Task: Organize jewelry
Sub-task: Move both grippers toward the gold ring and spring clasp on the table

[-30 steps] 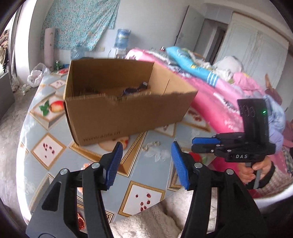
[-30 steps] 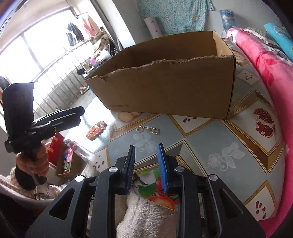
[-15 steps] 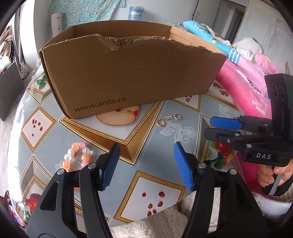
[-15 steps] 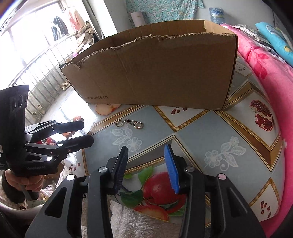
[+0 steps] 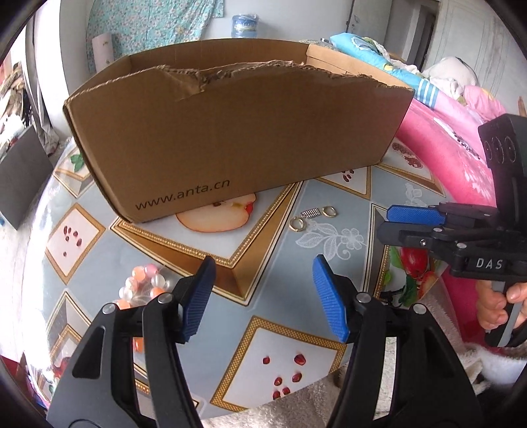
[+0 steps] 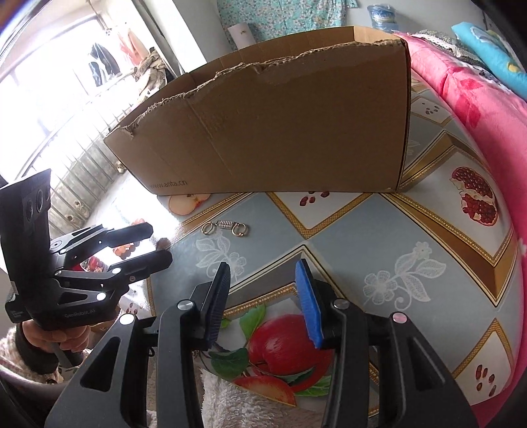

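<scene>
Brown box (image 5: pixel 237 138) on fruit-patterned blue-gold tablecloth (image 5: pixel 280 263).

Bright daylight, window (image 6: pixel 49 82) blown out at left, tablecloth (image 6: pixel 329 247) glare, sharp focus, fisheye-bent dark corners

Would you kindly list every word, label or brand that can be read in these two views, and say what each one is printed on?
"www.anta.cn" on the front wall of the cardboard box, low at the left.
"DAS" on the body of the right gripper, seen from the left wrist.
"GenRobot.AI" on the body of the left gripper, seen from the right wrist; a smaller label beside it is too small to read.
The water bottle label is blurred, unreadable.
</scene>
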Tool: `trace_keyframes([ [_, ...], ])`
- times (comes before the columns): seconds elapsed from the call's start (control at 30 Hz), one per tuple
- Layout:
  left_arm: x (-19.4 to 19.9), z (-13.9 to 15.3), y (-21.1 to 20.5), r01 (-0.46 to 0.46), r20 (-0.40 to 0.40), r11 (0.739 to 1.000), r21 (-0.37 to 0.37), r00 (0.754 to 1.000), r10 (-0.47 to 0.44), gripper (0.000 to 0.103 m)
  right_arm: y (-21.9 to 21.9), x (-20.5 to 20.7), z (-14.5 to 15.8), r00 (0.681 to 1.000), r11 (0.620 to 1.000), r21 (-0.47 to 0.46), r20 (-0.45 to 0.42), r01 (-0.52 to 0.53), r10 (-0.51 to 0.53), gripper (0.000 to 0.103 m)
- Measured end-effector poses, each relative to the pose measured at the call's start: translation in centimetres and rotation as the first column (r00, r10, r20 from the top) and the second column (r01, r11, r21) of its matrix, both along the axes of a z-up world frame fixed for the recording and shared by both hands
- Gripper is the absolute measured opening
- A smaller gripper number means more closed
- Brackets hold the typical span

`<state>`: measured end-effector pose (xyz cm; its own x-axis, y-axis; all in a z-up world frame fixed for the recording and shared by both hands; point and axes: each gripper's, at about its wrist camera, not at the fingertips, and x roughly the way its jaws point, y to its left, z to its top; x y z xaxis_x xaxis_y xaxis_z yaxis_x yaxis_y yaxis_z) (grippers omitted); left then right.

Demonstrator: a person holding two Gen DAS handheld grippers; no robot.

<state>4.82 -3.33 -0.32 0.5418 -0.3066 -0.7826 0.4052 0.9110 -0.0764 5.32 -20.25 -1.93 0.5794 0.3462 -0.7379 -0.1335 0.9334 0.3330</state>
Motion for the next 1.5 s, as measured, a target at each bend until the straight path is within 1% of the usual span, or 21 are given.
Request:
trace_keyframes([
  [0.2,0.3,0.1,-0.5,0.027,0.033,1.000,-0.009,0.999,-0.026,0.057,-0.8,0.1,-0.2,1.000,0.998,0.055,0.001,-0.010,0.010,0.040],
  [0.27,0.4,0.2,-0.8,0.045,0.042,0.999,-0.013,0.998,-0.044,0.053,-0.9,0.2,-0.2,1.000,0.998,0.060,0.004,-0.013,0.013,0.040],
  [0.47,0.9,0.2,-2.1,0.106,0.068,0.994,0.007,0.992,-0.107,0.039,-0.8,0.3,-0.3,1.000,0.997,0.069,0.014,-0.021,0.021,0.040],
  [0.53,1.4,0.0,-2.5,0.119,0.054,0.993,0.003,0.991,-0.119,0.031,-0.9,0.4,-0.4,1.000,0.997,0.076,0.016,-0.023,0.022,0.040],
  [0.63,1.7,-0.3,-2.9,0.132,0.046,0.991,0.006,0.990,-0.133,0.023,-0.8,0.5,-0.4,1.000,0.996,0.081,0.020,-0.025,0.024,0.040],
  [0.73,1.9,-0.4,-3.3,0.139,0.037,0.990,0.022,0.989,-0.140,0.021,-1.0,0.4,-0.5,0.999,0.996,0.090,0.023,-0.028,0.026,0.040],
  [0.83,1.8,-0.4,-3.5,0.149,0.016,0.989,0.009,0.989,-0.149,0.021,-1.2,0.4,-0.5,0.999,0.995,0.100,0.025,-0.029,0.027,0.040],
  [0.93,1.9,-0.5,-3.5,0.150,0.001,0.988,-0.019,0.989,-0.150,0.021,-1.3,0.4,-0.5,0.999,0.994,0.105,0.027,-0.031,0.028,0.040],
  [1.0,2.1,-0.5,-3.3,0.156,-0.025,0.985,-0.077,0.987,-0.158,0.021,-1.3,0.4,-0.6,0.999,0.994,0.108,0.028,-0.031,0.028,0.040],
  [1.07,2.2,-0.4,-3.0,0.168,-0.050,0.974,-0.150,0.983,-0.177,0.021,-1.3,0.4,-0.6,0.999,0.993,0.111,0.027,-0.031,0.028,0.040],
  [1.1,2.1,-0.3,-2.9,0.177,-0.051,0.968,-0.176,0.981,-0.188,0.021,-1.4,0.4,-0.6,0.999,0.993,0.111,0.027,-0.031,0.028,0.040],
  [1.13,2.0,-0.1,-2.8,0.181,-0.042,0.966,-0.184,0.981,-0.192,0.021,-1.4,0.4,-0.6,0.999,0.993,0.111,0.028,-0.031,0.028,0.040],
  [1.23,1.8,0.3,-2.6,0.182,-0.007,0.970,-0.163,0.983,-0.185,0.021,-1.4,0.4,-0.6,0.999,0.993,0.111,0.028,-0.031,0.028,0.040],
  [1.3,1.7,0.4,-2.6,0.185,0.026,0.977,-0.107,0.983,-0.183,0.021,-1.4,0.5,-0.6,0.999,0.993,0.110,0.027,-0.032,0.029,0.040],
  [1.37,1.8,0.4,-2.8,0.193,0.042,0.979,-0.067,0.981,-0.191,0.021,-1.4,0.5,-0.6,0.999,0.994,0.108,0.027,-0.033,0.030,0.040],
  [1.5,2.7,0.0,-2.9,0.226,0.039,0.973,-0.053,0.974,-0.224,0.021,-1.5,0.4,-0.6,0.999,0.994,0.107,0.027,-0.032,0.029,0.040],
])
